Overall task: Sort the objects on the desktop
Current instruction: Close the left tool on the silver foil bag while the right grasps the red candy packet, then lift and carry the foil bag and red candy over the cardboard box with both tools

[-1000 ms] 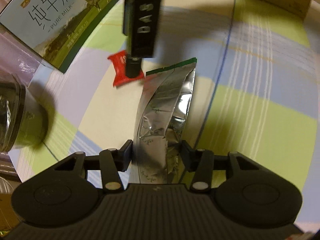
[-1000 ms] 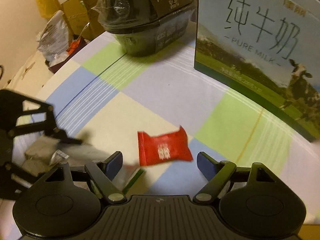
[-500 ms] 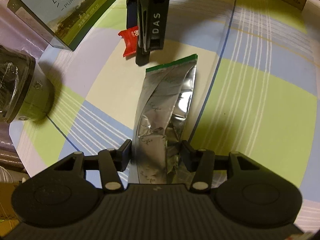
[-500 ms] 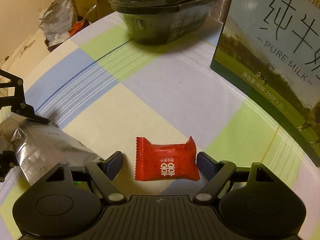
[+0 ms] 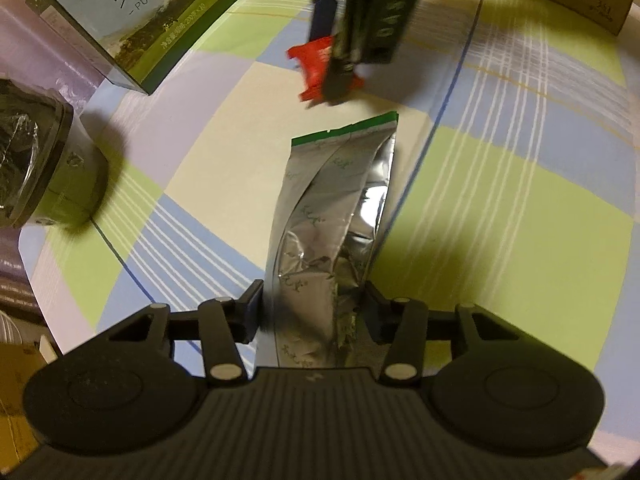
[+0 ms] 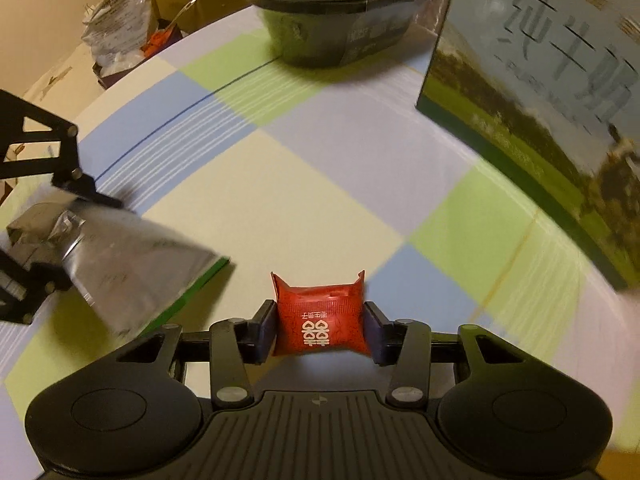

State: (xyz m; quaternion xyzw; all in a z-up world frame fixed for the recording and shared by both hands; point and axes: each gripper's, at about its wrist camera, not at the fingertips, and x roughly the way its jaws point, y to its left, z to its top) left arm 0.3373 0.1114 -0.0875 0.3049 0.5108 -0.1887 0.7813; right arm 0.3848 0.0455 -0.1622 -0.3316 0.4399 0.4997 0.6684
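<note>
Between the pads of the left gripper (image 5: 312,312) sits the near end of a silver foil pouch (image 5: 336,216); both pads press its crumpled sides, so the grip is closed on it. Pouch runs straight forward along the fingers, its green-edged far end low over the checked cloth of the bench (image 5: 500,208). Whether that end touches the cloth cannot be told.

Right gripper (image 6: 320,330) is clamped on a red candy packet (image 6: 320,320), one pad against each short side, wrapper bulging and its corners flared upward. Packet is held just off or at the cloth; contact not clear. From the left wrist view the right gripper comes down steeply from above, blurred, just beyond the pouch's far end, with the red packet at its tip.

Right wrist view shows the left gripper and pouch off to the left, pouch angled toward the candy, near it but apart.

A "PURE MILK" carton (image 6: 560,100) stands at the right of that view; a dark plastic-wrapped bowl (image 6: 340,28) sits beyond, both on the cloth.
</note>
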